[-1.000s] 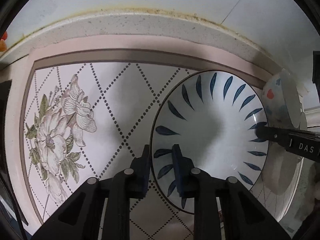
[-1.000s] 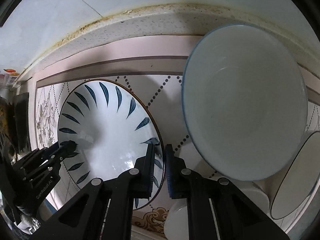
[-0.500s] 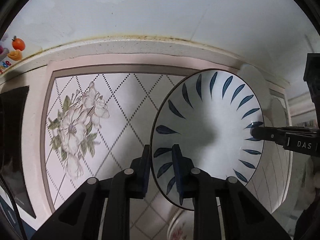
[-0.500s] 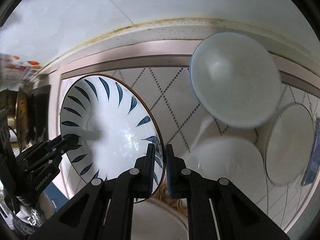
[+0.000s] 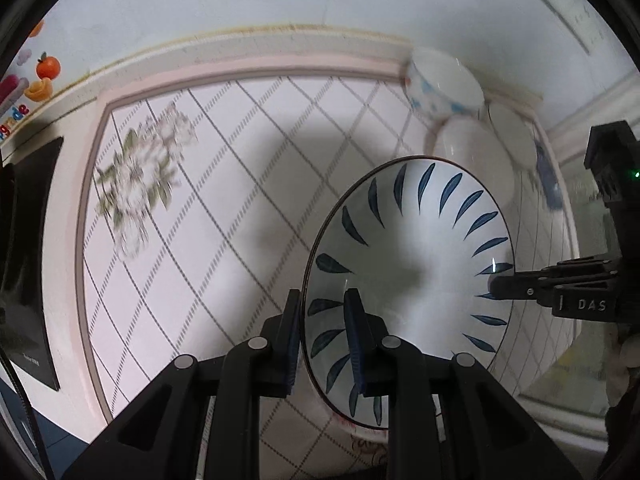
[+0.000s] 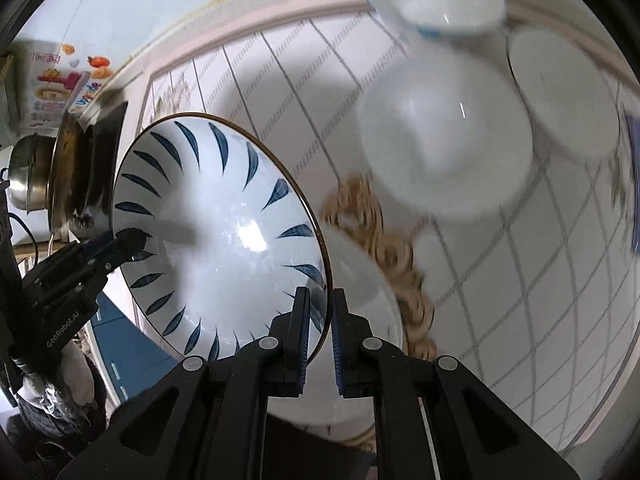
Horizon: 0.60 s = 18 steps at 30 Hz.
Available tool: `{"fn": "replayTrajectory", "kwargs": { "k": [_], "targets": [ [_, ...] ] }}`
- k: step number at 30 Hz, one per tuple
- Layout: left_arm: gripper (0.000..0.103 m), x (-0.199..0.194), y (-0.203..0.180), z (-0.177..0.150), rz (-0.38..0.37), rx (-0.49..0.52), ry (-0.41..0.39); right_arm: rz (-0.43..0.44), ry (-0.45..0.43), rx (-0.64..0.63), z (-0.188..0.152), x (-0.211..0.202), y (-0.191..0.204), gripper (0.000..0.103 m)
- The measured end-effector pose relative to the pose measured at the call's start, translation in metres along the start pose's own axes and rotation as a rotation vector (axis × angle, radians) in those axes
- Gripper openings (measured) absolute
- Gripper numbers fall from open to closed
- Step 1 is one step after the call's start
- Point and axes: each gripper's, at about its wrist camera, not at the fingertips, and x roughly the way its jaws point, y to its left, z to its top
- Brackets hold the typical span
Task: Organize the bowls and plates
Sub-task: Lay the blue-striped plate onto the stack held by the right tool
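White countertop (image 5: 240,240), patterned with a dotted diamond grid, a faded flower print (image 5: 140,184) and a pink border, is seen beneath both cameras, with a pale wall behind it. Above this surface a blue-leaf plate (image 5: 412,264) is held clear of the counter by its rim at two opposite sides: the left gripper (image 5: 322,336) is clamped on the near edge, its jaws narrowed to the thickness of the rim, and the right gripper (image 6: 320,320) is pinched tight on the far edge. Nothing is carried in the plate. Further back, empty white bowls (image 6: 444,132) are grouped together, one blue-marked bowl (image 5: 440,84) lying blurred against the wall. A gold-patterned plate (image 6: 360,280) is seen just under the lifted plate. A steel pot (image 6: 24,176) and a colourful carton (image 6: 52,80) are visible at the counter's left end.
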Motion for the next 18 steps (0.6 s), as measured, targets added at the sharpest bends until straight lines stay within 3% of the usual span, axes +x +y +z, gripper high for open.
{"fn": "replayTrajectory", "kwargs": {
  "k": [7, 18],
  "targets": [
    [0.018, 0.027, -0.007, -0.029, 0.005, 0.006, 0.054, 0.007, 0.037, 0.033, -0.042, 0.028, -0.015, 0.012],
    [0.018, 0.045, -0.021, -0.038, 0.038, 0.041, 0.065, -0.005, 0.044, 0.07, -0.059, 0.048, -0.03, 0.012]
  ]
}}
